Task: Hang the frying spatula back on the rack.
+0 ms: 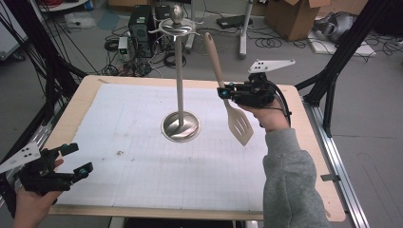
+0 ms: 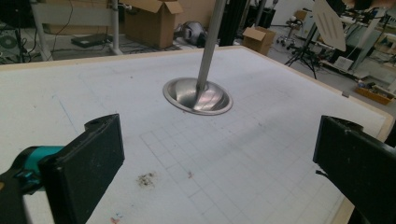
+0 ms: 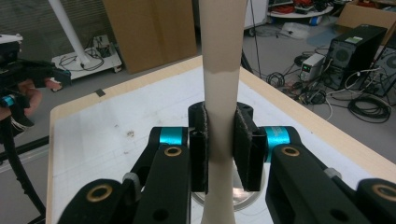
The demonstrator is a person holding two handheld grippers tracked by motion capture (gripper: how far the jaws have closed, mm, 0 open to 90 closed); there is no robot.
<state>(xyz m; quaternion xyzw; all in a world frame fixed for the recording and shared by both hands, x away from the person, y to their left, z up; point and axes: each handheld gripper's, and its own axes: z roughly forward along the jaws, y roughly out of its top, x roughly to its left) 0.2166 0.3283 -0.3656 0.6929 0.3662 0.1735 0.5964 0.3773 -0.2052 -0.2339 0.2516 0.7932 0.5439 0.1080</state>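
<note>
In the right gripper view the spatula [image 3: 223, 60] runs off top and bottom, its blade unseen; in the left gripper view the stand [image 2: 208, 44] loses its top, the blade [image 2: 328, 23] its handle

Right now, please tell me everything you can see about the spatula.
The spatula is pale beige and looks like plastic or wood, with a long rounded handle and a flat slotted blade. It hangs in the air above the table, nearly upright and slightly tilted, blade down and handle end up, to the right of the metal stand. The right gripper is shut on its handle just above the blade; its pads press both sides. Nothing else touches it.
</note>
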